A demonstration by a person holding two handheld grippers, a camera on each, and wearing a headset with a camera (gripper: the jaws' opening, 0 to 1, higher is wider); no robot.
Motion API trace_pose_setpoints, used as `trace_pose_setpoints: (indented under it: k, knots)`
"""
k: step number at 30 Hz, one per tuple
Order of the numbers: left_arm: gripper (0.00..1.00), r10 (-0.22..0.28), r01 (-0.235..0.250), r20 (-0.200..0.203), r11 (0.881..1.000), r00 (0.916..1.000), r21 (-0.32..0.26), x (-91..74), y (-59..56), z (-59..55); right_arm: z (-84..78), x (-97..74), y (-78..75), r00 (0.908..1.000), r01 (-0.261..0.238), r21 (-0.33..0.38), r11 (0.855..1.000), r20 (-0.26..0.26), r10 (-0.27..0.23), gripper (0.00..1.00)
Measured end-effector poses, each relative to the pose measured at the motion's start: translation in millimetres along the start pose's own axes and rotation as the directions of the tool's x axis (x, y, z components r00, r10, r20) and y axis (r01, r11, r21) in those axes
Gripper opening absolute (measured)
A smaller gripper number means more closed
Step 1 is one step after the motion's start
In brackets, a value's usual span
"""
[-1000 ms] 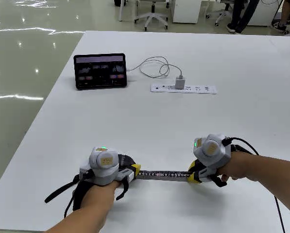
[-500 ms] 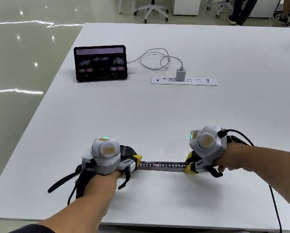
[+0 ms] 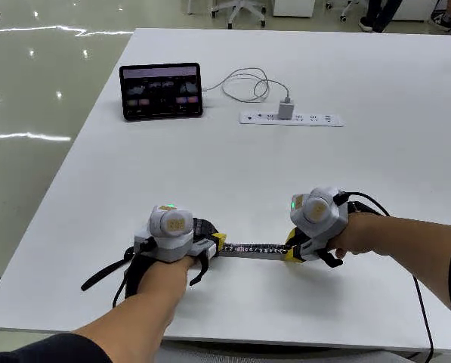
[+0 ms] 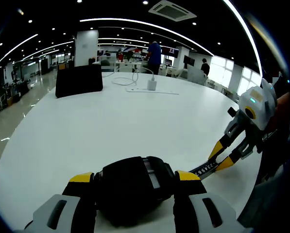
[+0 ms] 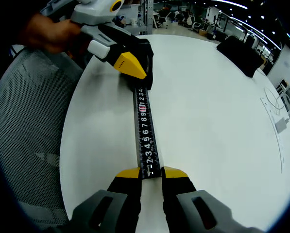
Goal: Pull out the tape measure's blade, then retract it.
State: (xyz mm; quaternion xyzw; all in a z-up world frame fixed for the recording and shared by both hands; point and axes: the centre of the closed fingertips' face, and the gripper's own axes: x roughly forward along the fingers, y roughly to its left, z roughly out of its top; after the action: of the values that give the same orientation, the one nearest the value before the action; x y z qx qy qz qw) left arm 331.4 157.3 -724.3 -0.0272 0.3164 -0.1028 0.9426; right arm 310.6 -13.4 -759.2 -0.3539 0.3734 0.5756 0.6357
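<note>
The black tape measure case sits between the yellow-tipped fingers of my left gripper, which is shut on it near the table's front edge. In the head view the case lies under that left gripper. A short length of numbered blade runs flat over the table from the case to my right gripper, shut on the blade's end. From above, the blade spans the gap to the right gripper. In the left gripper view the right gripper holds the blade at the right.
A dark tablet stands at the back left of the white table. A white power strip with a charger and looped cable lies behind the middle. A mesh chair seat is beside the table's front edge.
The right gripper has moved left toward the case, so the exposed blade is shorter. The left gripper has kept its hold. The head camera has tilted a little.
</note>
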Motion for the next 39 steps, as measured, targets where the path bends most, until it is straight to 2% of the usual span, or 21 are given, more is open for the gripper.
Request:
trace_pose_setpoints:
  k: [9, 39]
  knots:
    - [0.6, -0.001, 0.001, -0.006, 1.0, 1.0, 0.0, 0.0, -0.5, -0.2, 4.0, 2.3, 0.2, 1.0, -0.002, -0.03, 1.0, 0.006, 0.002, 0.11]
    - [0.6, -0.006, 0.006, -0.016, 1.0, 0.9998, -0.009, 0.6, -0.1, -0.5, 22.3, 13.7, -3.0, 0.9996, -0.019, -0.032, 0.999, 0.021, 0.02, 0.11]
